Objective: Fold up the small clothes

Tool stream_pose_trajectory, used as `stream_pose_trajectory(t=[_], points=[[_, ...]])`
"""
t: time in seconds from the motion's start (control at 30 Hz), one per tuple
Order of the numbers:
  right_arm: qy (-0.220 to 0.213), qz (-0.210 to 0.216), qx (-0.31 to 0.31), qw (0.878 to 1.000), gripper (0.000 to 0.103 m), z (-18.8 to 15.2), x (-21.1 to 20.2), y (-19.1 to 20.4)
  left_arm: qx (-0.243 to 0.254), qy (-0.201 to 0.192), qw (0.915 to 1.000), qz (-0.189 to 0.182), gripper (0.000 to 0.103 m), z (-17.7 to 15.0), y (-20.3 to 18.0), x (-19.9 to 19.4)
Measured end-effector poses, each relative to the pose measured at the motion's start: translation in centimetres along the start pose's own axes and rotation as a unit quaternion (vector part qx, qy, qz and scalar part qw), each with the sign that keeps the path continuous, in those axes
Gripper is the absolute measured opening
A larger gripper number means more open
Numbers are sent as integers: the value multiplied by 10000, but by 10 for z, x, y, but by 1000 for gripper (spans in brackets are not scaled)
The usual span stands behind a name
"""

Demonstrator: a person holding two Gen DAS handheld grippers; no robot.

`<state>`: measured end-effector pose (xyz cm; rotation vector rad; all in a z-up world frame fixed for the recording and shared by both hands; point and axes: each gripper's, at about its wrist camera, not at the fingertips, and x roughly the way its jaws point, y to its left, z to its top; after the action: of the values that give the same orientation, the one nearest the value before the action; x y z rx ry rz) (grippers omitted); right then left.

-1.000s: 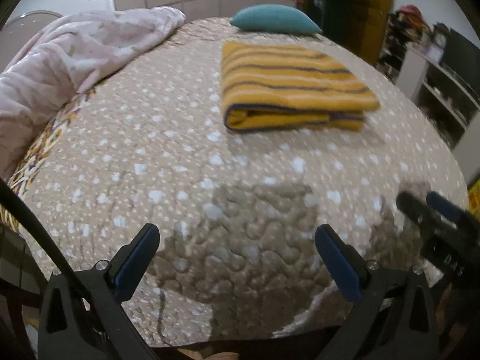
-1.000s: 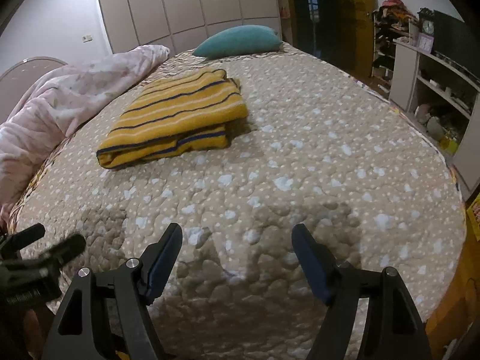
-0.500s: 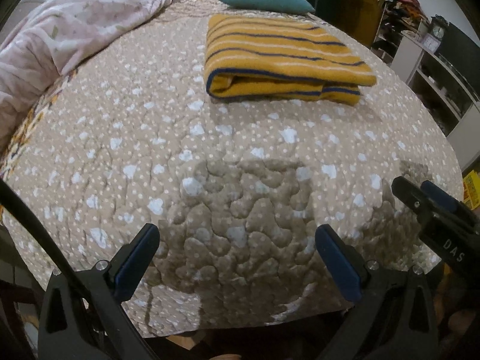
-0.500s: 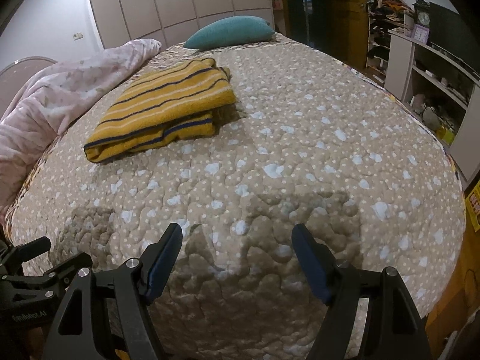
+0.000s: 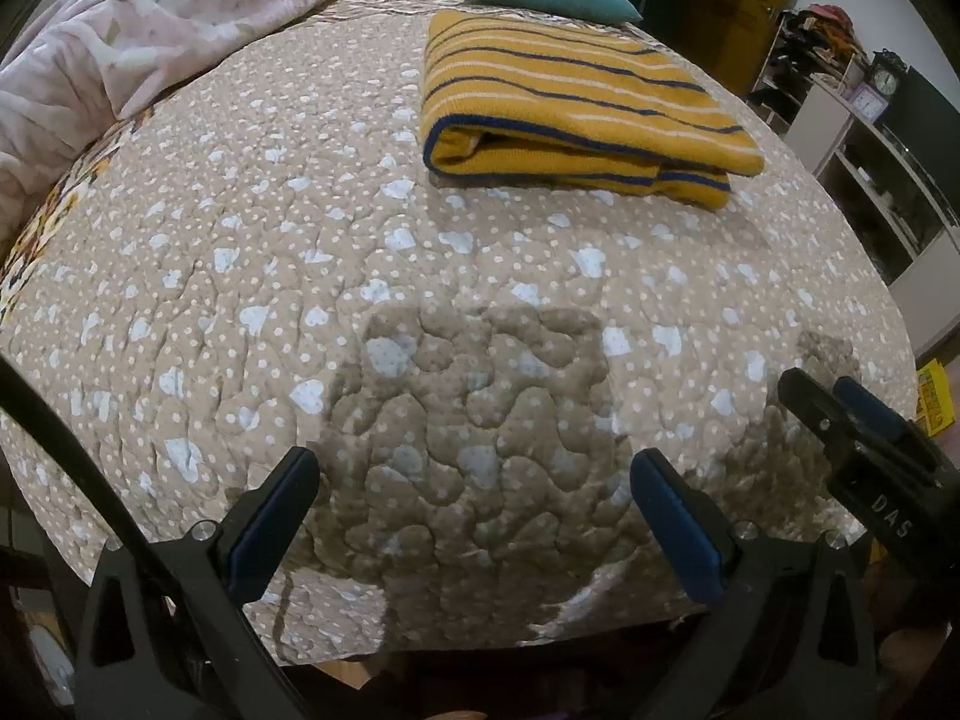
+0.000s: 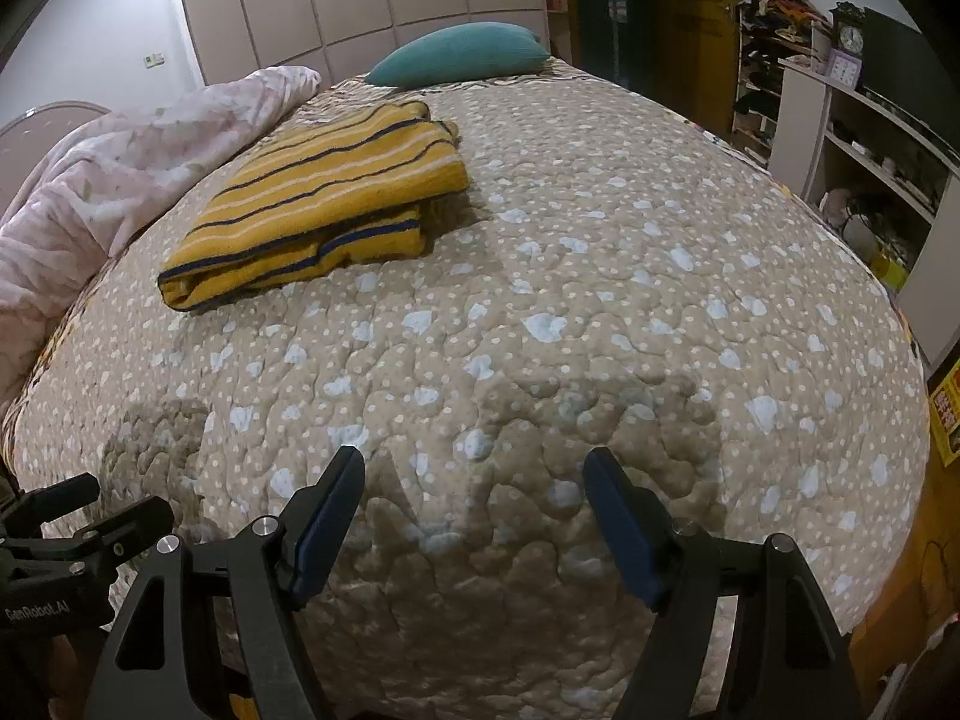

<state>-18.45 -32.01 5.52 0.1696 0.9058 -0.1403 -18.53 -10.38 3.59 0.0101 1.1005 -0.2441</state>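
Both grippers, left [image 5: 474,480] and right [image 6: 474,480], just hang over the near edge of the bed [image 6: 600,300] with fingers spread wide, nothing between them. The folded striped top [image 6: 324,192] lies far left, near the pillow [image 6: 462,54].

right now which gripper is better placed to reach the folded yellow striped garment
Left, though only slightly. The yellow striped garment lies nearly straight ahead of the left gripper, while from the right gripper it sits off to the far left. Both have open, empty jaws and hang over bare quilt.
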Motion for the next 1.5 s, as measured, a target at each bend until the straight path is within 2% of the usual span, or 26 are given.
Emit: stream_pose_trajectory(t=[0.4, 0.7, 1.0, 1.5], points=[[-8, -9, -6, 10000, 79, 0, 0, 0, 47, -58, 10000, 55, 103, 0, -3, -4], [-174, -47, 26, 9998, 79, 1, -7, -1, 271, -636, 9975, 172, 103, 1, -13, -28], [-234, -42, 28, 9997, 79, 2, -10, -1, 560, -1057, 9923, 333, 103, 0, -24, -44], [-231, -13, 32, 9997, 79, 2, -11, 2, 545, -1024, 9924, 397, 103, 2, -23, -42]])
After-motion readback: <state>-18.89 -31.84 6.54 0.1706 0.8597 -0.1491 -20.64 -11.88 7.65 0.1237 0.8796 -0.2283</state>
